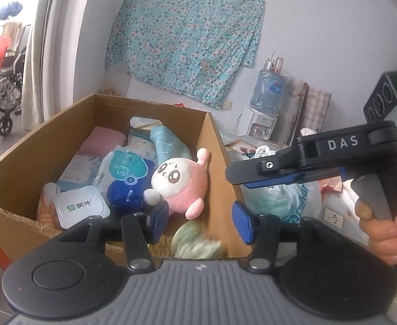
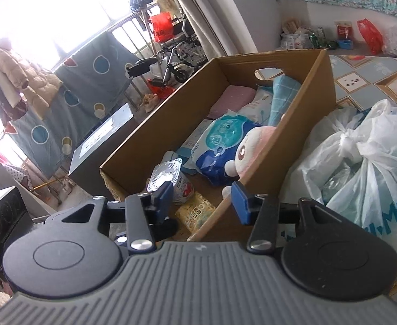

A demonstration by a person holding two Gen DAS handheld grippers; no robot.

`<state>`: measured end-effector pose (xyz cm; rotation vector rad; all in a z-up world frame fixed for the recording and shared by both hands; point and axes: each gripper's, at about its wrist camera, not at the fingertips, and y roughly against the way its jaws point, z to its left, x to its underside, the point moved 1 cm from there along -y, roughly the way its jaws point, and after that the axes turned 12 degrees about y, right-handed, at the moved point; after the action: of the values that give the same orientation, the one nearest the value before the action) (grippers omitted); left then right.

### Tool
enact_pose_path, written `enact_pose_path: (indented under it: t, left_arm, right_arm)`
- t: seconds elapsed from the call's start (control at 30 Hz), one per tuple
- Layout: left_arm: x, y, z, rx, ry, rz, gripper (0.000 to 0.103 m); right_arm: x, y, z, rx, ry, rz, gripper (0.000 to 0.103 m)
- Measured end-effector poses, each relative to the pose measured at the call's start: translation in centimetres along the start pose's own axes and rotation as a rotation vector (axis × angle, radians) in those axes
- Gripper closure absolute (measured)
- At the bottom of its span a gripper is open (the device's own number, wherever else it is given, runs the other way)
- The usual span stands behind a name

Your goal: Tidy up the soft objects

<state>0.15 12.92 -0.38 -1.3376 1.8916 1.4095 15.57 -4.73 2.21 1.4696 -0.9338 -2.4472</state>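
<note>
Left wrist view: my left gripper (image 1: pixel 198 220) hangs over the near rim of the brown cardboard box (image 1: pixel 19 168), blue pads parted with nothing between them. Inside, at about 12 o'clock from the pads, lies the pink-and-white round plush doll (image 1: pixel 178 181), leaning on a blue-and-white soft tissue pack (image 1: pixel 126 174); a white foil-lidded yoghurt cup (image 1: pixel 80 208) sits at 10 o'clock, a teal quilted cloth (image 1: pixel 168 142) beyond. A blurred pale-green fluffy item (image 1: pixel 195 241) sits low at the near wall, just below the pads. My right gripper (image 1: pixel 236 187) enters at 3 o'clock, held by a hand (image 1: pixel 382 230). Right wrist view: right gripper (image 2: pixel 202 201) likewise released and empty, astride the box's near corner; the doll shows at 1 o'clock, a knotted white plastic bag (image 2: pixel 361 157) at 3 o'clock outside the box. I judge the fluffy item freshly dropped; best practice now is lifting both grippers clear of the rim before seeking the next soft piece.
</note>
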Motion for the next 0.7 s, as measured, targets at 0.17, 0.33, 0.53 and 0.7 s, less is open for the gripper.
enact_pose_path:
  t: [0.17, 0.33, 0.53, 0.7]
  left_arm:
    - [-0.3, 1.2, 1.3, 0.012, 0.051, -0.031, 0.035]
    - [-1.3, 3.5, 2.0, -0.001, 0.095, -0.099, 0.014]
    - [-2.2, 4.9, 1.9, -0.053, 0.123, -0.115, 0.001]
    - [-2.2, 5.2, 1.6, -0.104, 0.128, -0.104, 0.0]
  right_arm:
    - [0.8, 0.7, -0.9, 0.001, -0.033, -0.046, 0.047]
    - [2.3, 2.5, -3.0, -0.002, -0.145, -0.169, 0.025]
    - [4.3, 4.2, -4.9, 0.083, -0.255, -0.296, 0.013]
    - [5.9, 4.1, -5.4, 0.148, -0.322, -0.34, 0.012]
